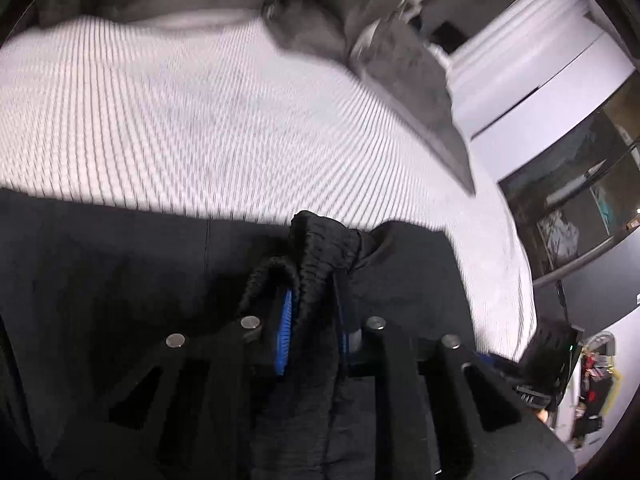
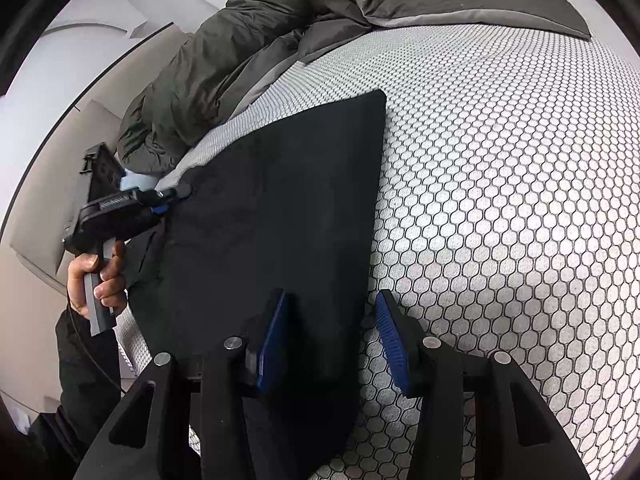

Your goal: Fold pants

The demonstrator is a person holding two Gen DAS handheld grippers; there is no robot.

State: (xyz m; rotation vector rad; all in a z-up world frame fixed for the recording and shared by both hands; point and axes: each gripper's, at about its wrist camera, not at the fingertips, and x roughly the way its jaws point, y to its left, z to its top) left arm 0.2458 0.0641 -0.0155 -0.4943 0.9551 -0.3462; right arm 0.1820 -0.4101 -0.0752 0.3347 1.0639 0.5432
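Note:
The black pants lie flat on a white honeycomb-patterned mattress, narrowing toward my right gripper. My left gripper is shut on the bunched elastic waistband of the pants. It also shows in the right wrist view, held by a hand at the pants' far left corner. My right gripper is open, its blue pads standing either side of the pants' right edge, just above the cloth.
A dark grey duvet is heaped along the far side of the mattress, also visible in the left wrist view. White wall panels and a dark window lie beyond the bed's edge.

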